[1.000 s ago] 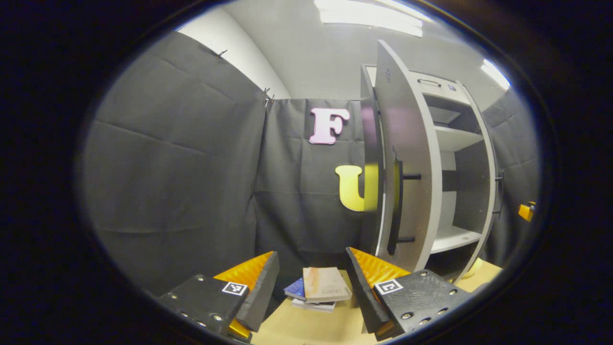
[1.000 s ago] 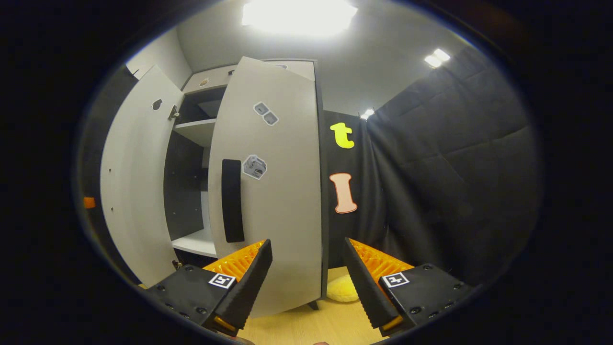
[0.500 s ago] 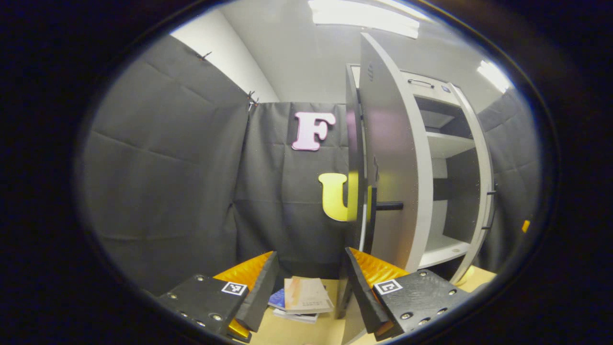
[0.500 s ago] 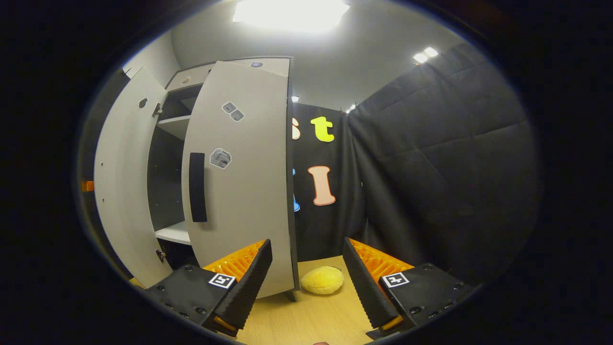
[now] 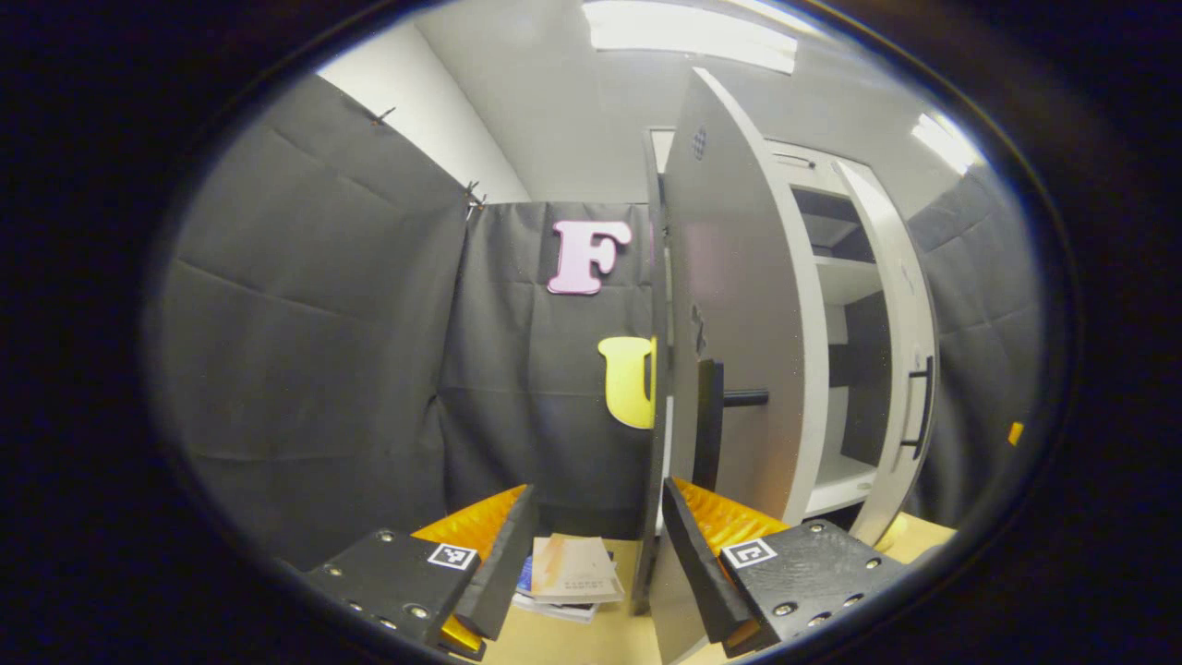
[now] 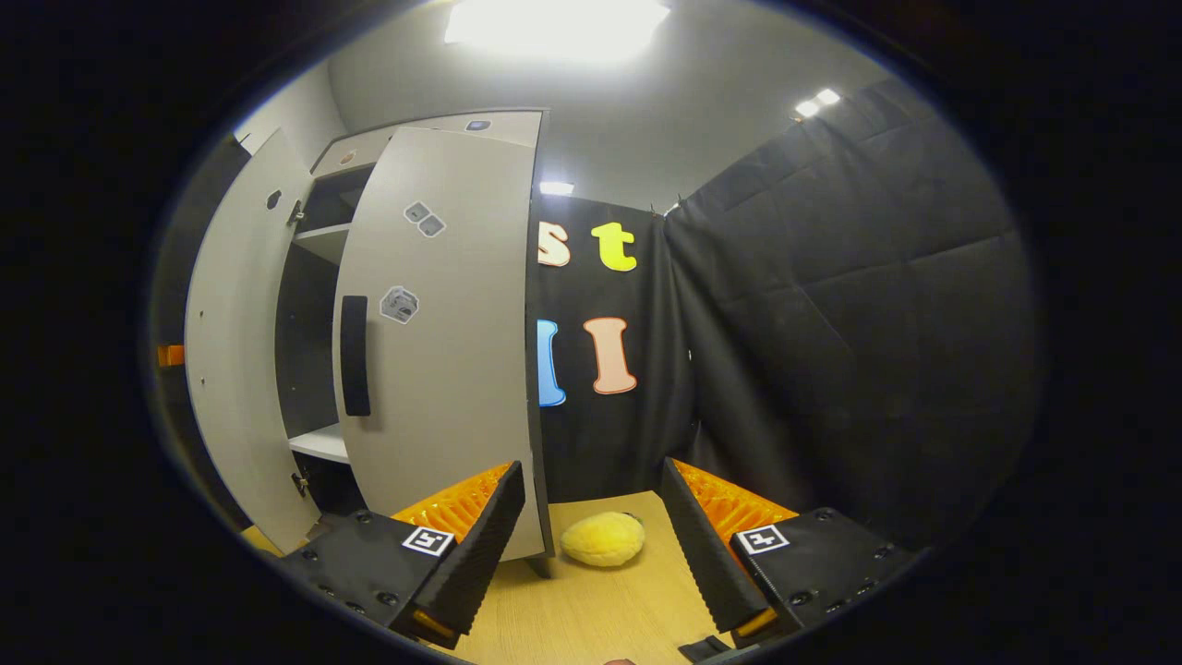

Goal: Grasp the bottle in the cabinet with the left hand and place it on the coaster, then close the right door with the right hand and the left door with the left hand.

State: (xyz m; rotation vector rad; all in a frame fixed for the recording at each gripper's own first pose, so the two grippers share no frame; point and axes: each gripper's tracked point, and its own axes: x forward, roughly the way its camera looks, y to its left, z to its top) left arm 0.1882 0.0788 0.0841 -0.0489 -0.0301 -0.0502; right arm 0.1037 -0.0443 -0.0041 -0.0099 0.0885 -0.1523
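Observation:
In the left gripper view my left gripper (image 5: 596, 545) is open, with nothing held. The cabinet's left door (image 5: 739, 351) stands nearly edge-on just above my right finger, its black handle (image 5: 709, 425) facing me. Its lower edge drops between my fingers, close to the right one. Farther right is the right door (image 5: 900, 369). In the right gripper view my right gripper (image 6: 591, 545) is open and holds nothing. The right door (image 6: 443, 351) with its black handle (image 6: 354, 356) stands partly open above my left finger. The left door (image 6: 231, 351) hangs wide open beyond.
A stack of books (image 5: 568, 577) lies on the wooden table beyond my left gripper. A yellow soft object (image 6: 602, 538) rests on the table (image 6: 600, 619) near the right door's foot. White shelves (image 5: 836, 480) show inside the cabinet. Black cloth walls close in behind.
The right door has swung toward the cabinet, narrowing the gap between the doors. The left door has slid left in the left gripper view, its edge now between my fingers. Both grippers stayed open.

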